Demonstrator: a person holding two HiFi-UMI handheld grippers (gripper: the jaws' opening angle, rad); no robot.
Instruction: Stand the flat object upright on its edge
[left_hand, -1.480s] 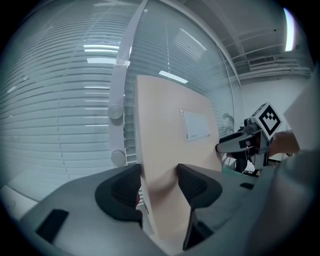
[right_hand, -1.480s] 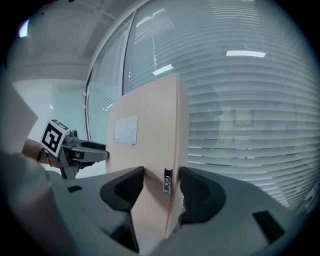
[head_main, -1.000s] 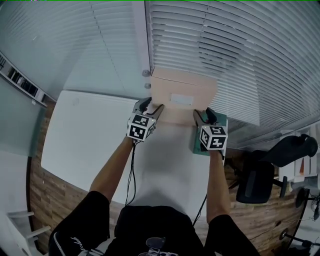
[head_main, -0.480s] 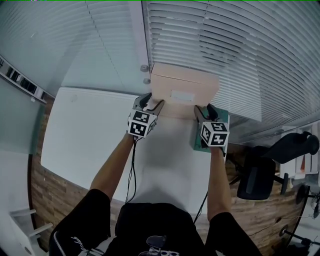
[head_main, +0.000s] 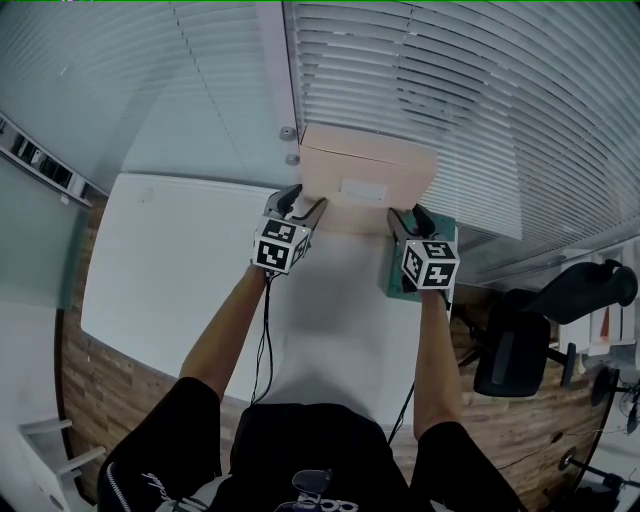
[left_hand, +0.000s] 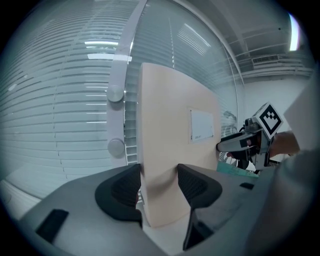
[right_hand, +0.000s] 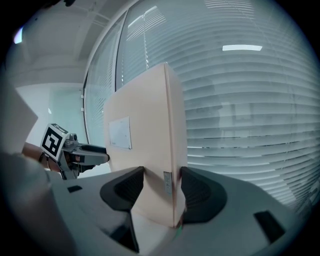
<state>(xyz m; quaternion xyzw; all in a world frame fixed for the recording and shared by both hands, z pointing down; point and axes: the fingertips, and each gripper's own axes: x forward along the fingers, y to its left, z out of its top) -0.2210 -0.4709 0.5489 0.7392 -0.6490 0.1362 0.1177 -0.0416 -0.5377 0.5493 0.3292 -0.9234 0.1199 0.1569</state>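
Since the earlier frame, the box (head_main: 368, 190) and both grippers are sitting slightly higher in the head view, with the box's broad face showing a little taller; the grip itself is looking unchanged.

The box, a flat pale cardboard one, is standing upright on its long lower edge at the far edge of the table (head_main: 170, 270), toward the far right corner and close against the blinds (head_main: 470, 100). Its broad face, carrying a white label (head_main: 362, 192), is facing the person. Whether the lower edge is resting fully on the table or riding just above it cannot be settled from these views.

The left gripper (head_main: 305, 210) is pinching the box's left end. In the left gripper view the dark pads (left_hand: 125, 187) are pressing one against each broad face of the box (left_hand: 170, 150), with the left gripper (left_hand: 159, 187) holding low on that end.

The right gripper (head_main: 408, 222) is pinching the right end in the same manner. In the right gripper view its pads (right_hand: 200, 192) are bearing on either face of the box (right_hand: 145, 150), near the bottom corner, the right gripper (right_hand: 162, 192) closing across the box's thickness.

A green item (head_main: 392, 285) is lying at the right edge of the table under the right gripper. An office chair (head_main: 520, 350) is standing on the floor beyond that edge.
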